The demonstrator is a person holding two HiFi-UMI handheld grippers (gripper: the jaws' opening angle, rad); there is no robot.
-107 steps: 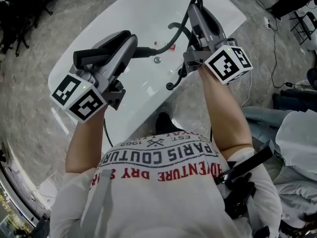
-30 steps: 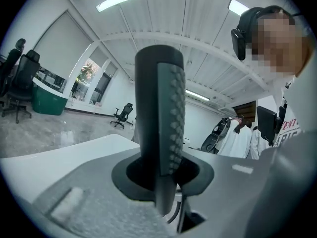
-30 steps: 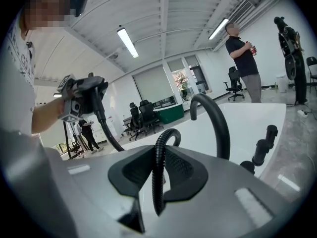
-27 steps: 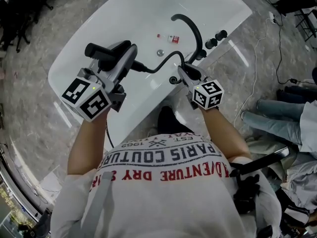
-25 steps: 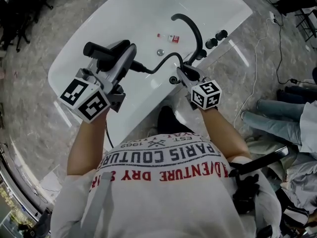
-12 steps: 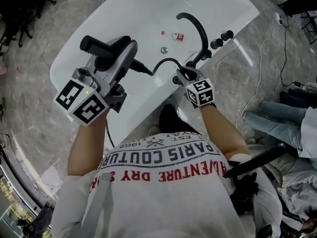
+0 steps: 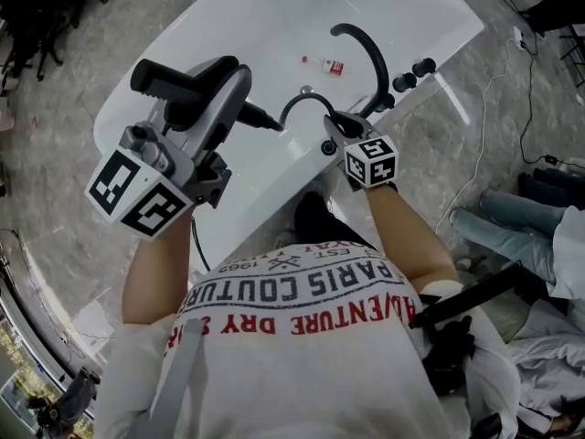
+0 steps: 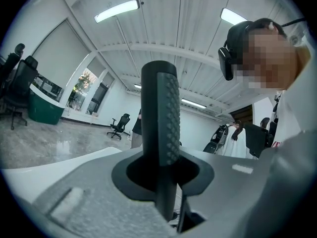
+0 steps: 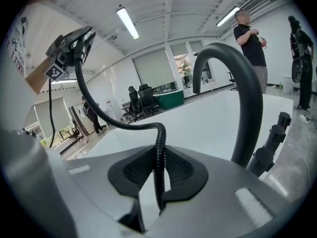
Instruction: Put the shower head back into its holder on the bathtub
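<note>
My left gripper (image 7: 219, 90) is shut on the black shower head (image 7: 164, 80), which is held high over the white bathtub (image 7: 228, 26). In the left gripper view its studded handle (image 8: 161, 128) stands upright between the jaws. A black ribbed hose (image 7: 297, 101) arcs from the shower head across to my right gripper (image 7: 334, 126), which is shut on it low beside the tub's near rim. In the right gripper view the hose (image 9: 158, 157) runs up between the pads. A small round black fitting (image 7: 327, 147) sits on the rim just under the right gripper.
A black arched faucet (image 7: 366, 48) rises right behind the right gripper, with two black knobs (image 7: 411, 73) beside it on the rim. A small red-and-white bottle (image 7: 329, 65) and the drain (image 7: 306, 90) lie inside the tub. Marble floor surrounds the tub; cables run at right.
The left gripper has risen with the shower head. The right gripper has sunk towards the rim by the faucet base, still on the hose, whose arc between them has tightened.
</note>
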